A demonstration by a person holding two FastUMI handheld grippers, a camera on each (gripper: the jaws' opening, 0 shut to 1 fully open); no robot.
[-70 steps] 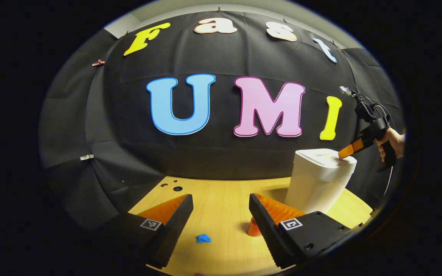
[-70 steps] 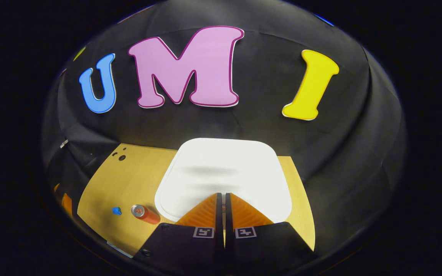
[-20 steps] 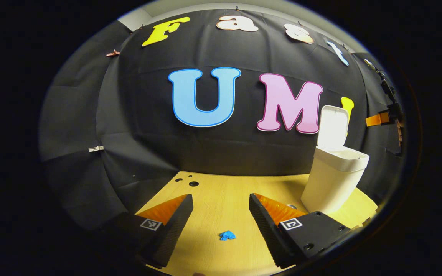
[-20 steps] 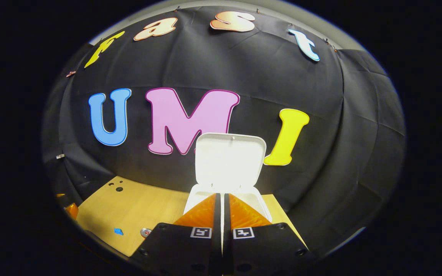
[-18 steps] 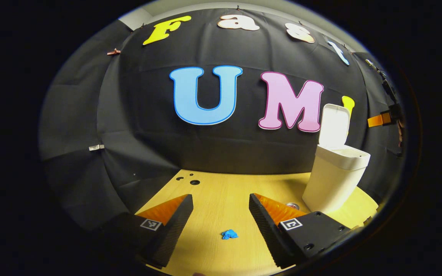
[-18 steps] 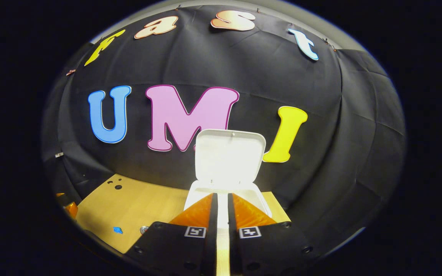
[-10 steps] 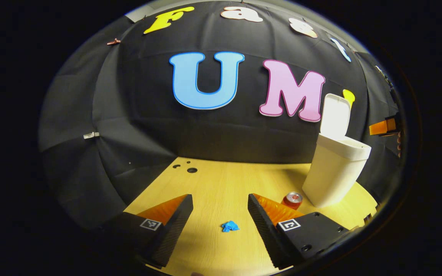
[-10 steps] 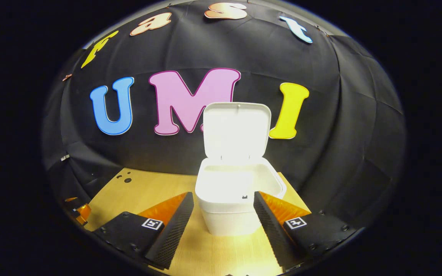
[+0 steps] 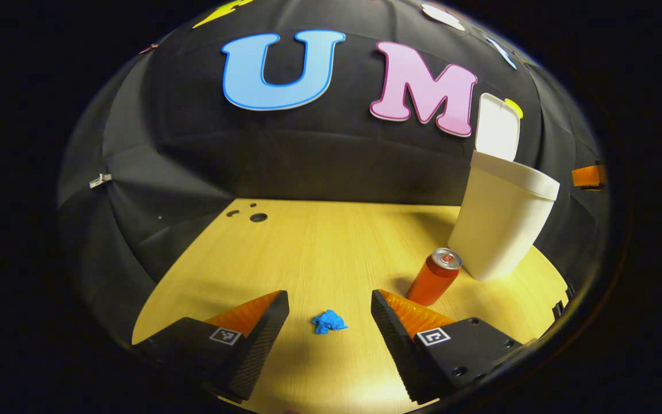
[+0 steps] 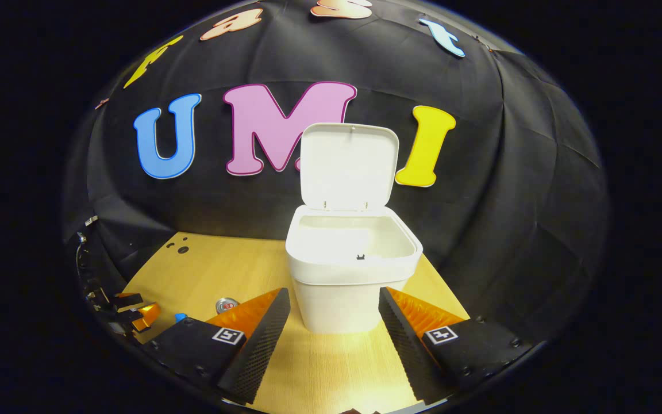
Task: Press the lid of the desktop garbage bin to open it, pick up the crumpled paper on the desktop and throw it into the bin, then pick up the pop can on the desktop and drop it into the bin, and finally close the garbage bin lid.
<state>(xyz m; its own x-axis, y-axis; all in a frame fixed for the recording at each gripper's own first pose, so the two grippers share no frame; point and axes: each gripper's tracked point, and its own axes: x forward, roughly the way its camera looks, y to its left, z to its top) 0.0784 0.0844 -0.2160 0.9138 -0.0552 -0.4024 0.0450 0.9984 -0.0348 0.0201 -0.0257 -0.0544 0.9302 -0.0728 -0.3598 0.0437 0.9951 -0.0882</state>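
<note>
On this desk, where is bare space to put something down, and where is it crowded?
The widest bare wood lies between the holes at the far corner and the crumpled paper. It is crowded on the other side: the pop can stands close beside the garbage bin, whose lid is up.

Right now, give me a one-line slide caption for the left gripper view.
Open left gripper lines up on the crumpled paper; pop can stands beside the open-lidded bin.

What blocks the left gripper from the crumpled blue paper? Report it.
Nothing visible does. The small crumpled blue paper ball lies on bare wooden desktop just ahead of the left gripper, between its open fingers. The orange pop can stands off to the side.
</note>
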